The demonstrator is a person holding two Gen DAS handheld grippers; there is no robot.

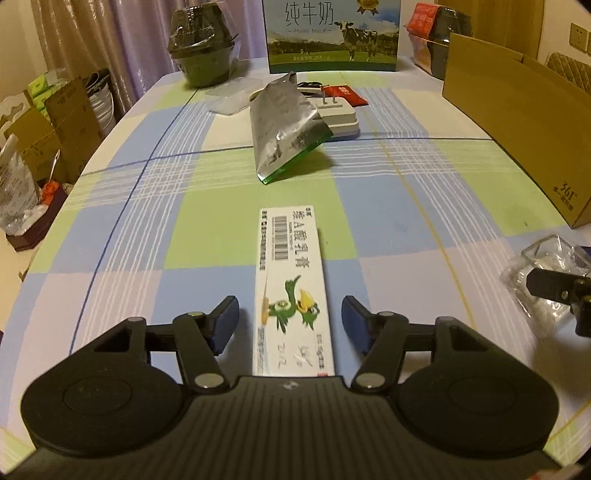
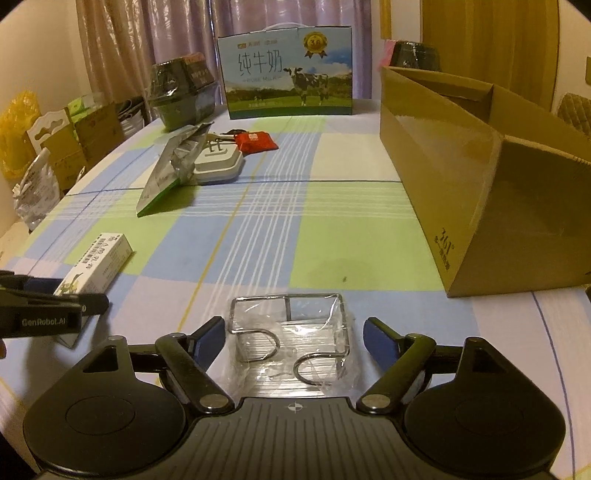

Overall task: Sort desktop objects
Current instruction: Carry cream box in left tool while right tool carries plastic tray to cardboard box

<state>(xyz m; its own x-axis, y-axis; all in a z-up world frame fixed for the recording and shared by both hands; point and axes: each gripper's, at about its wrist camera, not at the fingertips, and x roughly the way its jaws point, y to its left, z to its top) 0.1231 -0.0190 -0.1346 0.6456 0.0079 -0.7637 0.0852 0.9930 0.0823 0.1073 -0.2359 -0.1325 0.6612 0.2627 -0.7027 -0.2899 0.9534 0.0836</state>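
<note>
The checked tablecloth [image 1: 155, 229] carries a scatter of goods: at the far edge one milk carton [image 1: 334, 35] printed with a cow, left of it one dark wrapped bowl-shaped package [image 1: 201, 48], and along the right side one open cardboard box [image 2: 491, 192] lying near the table's edge. In the middle ground one silver foil pouch [image 1: 284, 125] leans tilted against one white plug adapter [image 1: 341, 114], its prongs upward, with one red packet [image 1: 345, 93] just behind them; a clear plastic lid [image 1: 227, 98] lies flat left of the pouch. Nothing stands between either gripper and the item before it. The left gripper [image 1: 290, 321] is spread wide, its two blue-padded fingers [image 1: 225, 319] either side of one white ointment box [image 1: 291, 291] that lies flat and lengthwise on the cloth, its near end running in between the fingers; the pads stand apart from its long sides, touching neither. The right gripper [image 2: 293, 341] is likewise released, its fingers flanking one wire rack [image 2: 291, 328] wrapped in clear plastic, with two curved hooks toward the camera; the rack sits on the cloth between the pads, untouched by them. From the right wrist view the ointment box lies at the far left, partly behind the left gripper, well apart from the rack.
</note>
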